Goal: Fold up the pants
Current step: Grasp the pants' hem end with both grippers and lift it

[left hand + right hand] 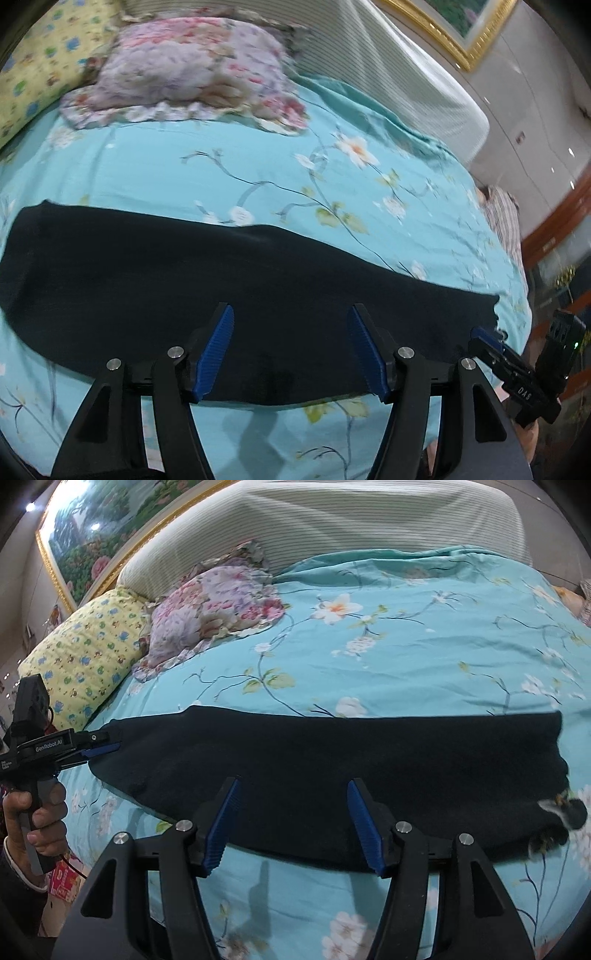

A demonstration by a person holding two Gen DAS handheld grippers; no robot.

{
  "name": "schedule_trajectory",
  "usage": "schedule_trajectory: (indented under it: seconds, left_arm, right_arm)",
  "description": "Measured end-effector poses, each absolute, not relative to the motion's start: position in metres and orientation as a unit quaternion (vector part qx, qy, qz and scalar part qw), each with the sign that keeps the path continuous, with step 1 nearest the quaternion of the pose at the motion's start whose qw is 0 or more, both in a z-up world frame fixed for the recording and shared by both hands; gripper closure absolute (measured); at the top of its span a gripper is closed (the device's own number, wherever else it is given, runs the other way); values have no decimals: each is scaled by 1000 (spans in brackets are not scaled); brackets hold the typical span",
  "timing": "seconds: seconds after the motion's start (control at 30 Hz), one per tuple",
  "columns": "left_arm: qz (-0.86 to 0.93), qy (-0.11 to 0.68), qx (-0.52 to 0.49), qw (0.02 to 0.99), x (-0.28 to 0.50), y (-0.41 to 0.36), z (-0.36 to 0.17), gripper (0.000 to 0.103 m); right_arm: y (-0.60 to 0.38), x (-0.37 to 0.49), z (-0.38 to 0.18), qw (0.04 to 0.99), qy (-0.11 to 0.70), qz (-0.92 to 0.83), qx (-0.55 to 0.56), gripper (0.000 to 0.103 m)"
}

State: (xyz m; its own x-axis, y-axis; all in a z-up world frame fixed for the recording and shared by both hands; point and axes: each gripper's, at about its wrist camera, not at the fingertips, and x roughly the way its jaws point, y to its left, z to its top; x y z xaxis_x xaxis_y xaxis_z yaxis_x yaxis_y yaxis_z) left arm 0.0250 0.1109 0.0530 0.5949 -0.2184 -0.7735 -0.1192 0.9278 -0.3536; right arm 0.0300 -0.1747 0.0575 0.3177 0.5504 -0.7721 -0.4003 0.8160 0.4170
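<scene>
Broadly, dark pants (332, 768) cross floral bedspread (424, 646).

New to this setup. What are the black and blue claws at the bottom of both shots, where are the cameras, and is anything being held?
There is no robot here. A person holds a hand-operated two-finger gripper in each hand, and a fisheye camera on each looks forward along the fingers. The left wrist view shows the left gripper with its blue ribbed pads spread open; the right wrist view shows the right gripper, also open. Each gripper also shows at the edge of the other's view, and the person's left hand is visible on its handle. A long dark navy pair of pants lies flat across a turquoise floral bedspread. Behind it are a pink floral ruffled pillow and a yellow patterned pillow. Neither gripper holds anything; both sit at the near edge of the pants.
</scene>
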Motion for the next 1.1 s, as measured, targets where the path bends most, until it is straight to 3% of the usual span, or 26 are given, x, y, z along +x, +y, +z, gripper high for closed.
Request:
schedule_trajectory:
  seconds: [0.8, 1.1]
  left_arm:
    - [-165, 493, -87, 850, 91, -26, 47, 31]
    - [-240, 507, -8, 828, 122, -85, 45, 30]
  right_arm:
    - [-299, 6, 40, 823, 509, 141, 210, 36]
    - [-334, 16, 14, 776, 514, 110, 348, 35]
